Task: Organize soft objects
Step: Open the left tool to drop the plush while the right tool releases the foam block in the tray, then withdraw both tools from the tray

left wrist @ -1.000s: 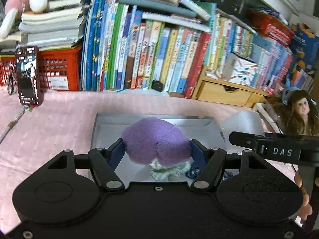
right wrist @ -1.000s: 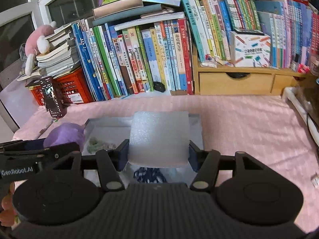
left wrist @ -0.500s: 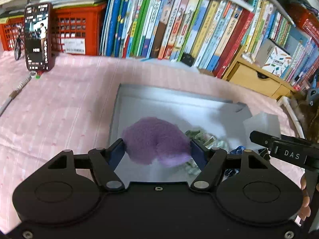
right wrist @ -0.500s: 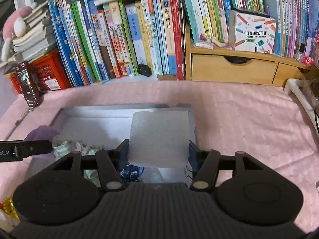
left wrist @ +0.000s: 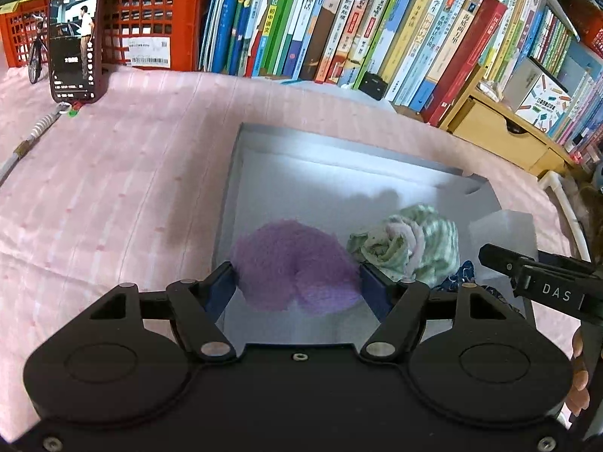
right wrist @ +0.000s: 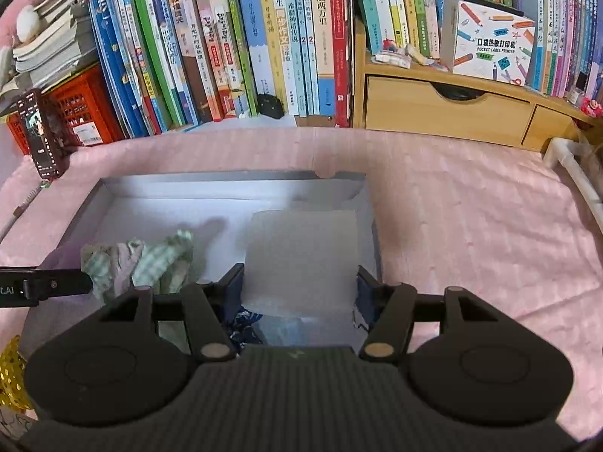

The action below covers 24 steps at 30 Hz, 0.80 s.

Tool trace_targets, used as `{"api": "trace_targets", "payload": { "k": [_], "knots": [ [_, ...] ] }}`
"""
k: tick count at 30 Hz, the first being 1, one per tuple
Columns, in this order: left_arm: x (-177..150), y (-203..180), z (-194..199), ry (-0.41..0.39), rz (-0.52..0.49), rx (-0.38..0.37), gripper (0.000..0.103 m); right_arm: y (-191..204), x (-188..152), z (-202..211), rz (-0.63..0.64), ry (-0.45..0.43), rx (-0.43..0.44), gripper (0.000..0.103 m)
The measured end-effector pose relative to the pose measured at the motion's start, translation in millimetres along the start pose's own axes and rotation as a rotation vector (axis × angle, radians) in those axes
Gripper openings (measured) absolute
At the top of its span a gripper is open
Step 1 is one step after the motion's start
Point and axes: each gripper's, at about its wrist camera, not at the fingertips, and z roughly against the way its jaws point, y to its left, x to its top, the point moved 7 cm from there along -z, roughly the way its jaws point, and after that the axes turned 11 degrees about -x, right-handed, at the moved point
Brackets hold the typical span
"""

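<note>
My left gripper [left wrist: 297, 278] is shut on a purple fuzzy soft object [left wrist: 294, 263] and holds it low inside the grey open box [left wrist: 339, 154], at its near left. A green-and-white striped cloth [left wrist: 410, 245] lies in the box beside it, also in the right wrist view [right wrist: 150, 260]. A dark blue patterned cloth [left wrist: 459, 275] lies at the near edge. My right gripper [right wrist: 299, 286] is shut on a white foam sheet [right wrist: 301, 260] held over the right part of the box [right wrist: 233, 184].
The box sits on a pink cloth-covered table [left wrist: 113, 196]. Behind it stand a row of books [right wrist: 245, 49], a red crate [left wrist: 150, 30], a phone [left wrist: 77, 34] and a wooden drawer unit [right wrist: 444, 109]. A gold mesh item [right wrist: 11, 376] lies at the near left.
Both grippers moved forward and down toward the box. The purple object went from above the box to low inside it, and the foam sheet came lower over the box's right side.
</note>
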Motion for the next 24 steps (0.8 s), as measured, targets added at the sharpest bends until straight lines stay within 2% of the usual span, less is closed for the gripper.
{"api": "trace_targets", "payload": {
  "k": [6, 7, 10, 17, 24],
  "knots": [
    [-0.5, -0.7, -2.3, 0.024, 0.025, -0.024, 0.07, 1.3, 0.0, -0.8, 0.008, 0.001, 0.0, 0.067],
    [-0.4, -1.4, -1.7, 0.025, 0.025, -0.025, 0.071, 0.9, 0.1, -0.5, 0.007, 0.0, -0.003, 0.073],
    [0.7, -3.9, 1.4, 0.027, 0.02, -0.03, 0.073, -0.9, 0.7, 1.3, -0.003, 0.0, 0.002, 0.077],
    [3.6, -11.3, 16.5, -0.014, 0.011, -0.06, 0.081, -2.9, 4.4, 14.5, -0.019, -0.024, 0.014, 0.084],
    [-2.9, -24.6, 41.2, -0.059, -0.051, -0.072, 0.082, -3.7, 7.4, 44.1, -0.033, -0.081, 0.042, 0.087]
  ]
}}
